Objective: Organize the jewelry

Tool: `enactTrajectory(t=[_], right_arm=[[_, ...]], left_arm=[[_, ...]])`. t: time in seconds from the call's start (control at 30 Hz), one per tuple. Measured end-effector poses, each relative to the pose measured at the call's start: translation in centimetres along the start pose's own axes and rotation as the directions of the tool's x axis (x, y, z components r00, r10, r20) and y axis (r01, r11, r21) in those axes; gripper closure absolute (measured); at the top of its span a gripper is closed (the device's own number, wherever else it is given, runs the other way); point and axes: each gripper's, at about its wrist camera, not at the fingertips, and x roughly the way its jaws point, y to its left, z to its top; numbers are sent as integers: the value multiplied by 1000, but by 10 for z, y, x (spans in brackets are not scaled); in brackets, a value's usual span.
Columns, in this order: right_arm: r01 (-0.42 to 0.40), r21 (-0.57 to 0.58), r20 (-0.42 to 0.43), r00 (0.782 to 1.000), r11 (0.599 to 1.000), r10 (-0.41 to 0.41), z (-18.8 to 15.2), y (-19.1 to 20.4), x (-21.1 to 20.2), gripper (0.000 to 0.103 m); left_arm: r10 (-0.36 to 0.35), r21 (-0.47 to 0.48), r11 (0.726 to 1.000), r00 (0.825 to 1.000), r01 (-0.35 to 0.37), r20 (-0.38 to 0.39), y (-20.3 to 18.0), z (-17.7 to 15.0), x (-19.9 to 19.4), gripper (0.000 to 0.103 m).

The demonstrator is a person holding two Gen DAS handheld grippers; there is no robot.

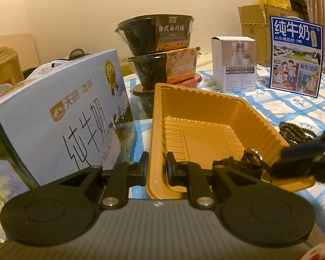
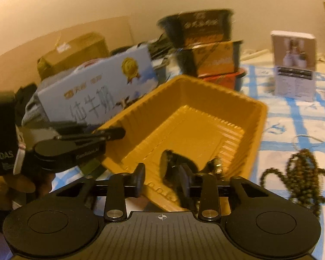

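The left gripper [image 1: 157, 169] is clamped on the near rim of a ribbed orange plastic tray [image 1: 205, 108], one finger outside the wall and one inside, the jaws drawn nearly together with only the thin wall between them. The right gripper [image 2: 160, 178] stands over the tray's near corner with its jaws partly apart and nothing pressed between the pads; no earlier view is there to compare. Just beyond its fingers, a black-strapped wristwatch [image 1: 252, 158] lies inside the tray at the near right corner, its metal case facing up. Beside the tray, on the blue-and-white checked tablecloth [image 1: 292, 108], a strand of dark prayer beads [image 2: 301, 173] lies coiled, with a thin pale bracelet [image 1: 273, 118] a little farther on. To the left, touching the tray's long side, leans a pale-blue milk carton box [image 1: 60, 112]. Behind the tray, three instant rice bowls [image 1: 158, 36] are stacked. Farther right stand a small white product box [image 1: 234, 65] and a blue milk carton pack [image 1: 295, 56], with a cardboard box [image 1: 253, 21] at the wall.
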Motion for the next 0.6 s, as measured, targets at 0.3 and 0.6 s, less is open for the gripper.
enactTrajectory(t=[0.3,0.6], right_arm=[[283,182,33,955,942,-293,-20,-82,-57,67],[242,31,-77,968,970,-240,-37,-61,-35,68]], left_arm=[[1,-2,1000,1000,-1,1,0,-1,0,88],[2,-1,1000,1000,-2,-1,0,-2,1,88]])
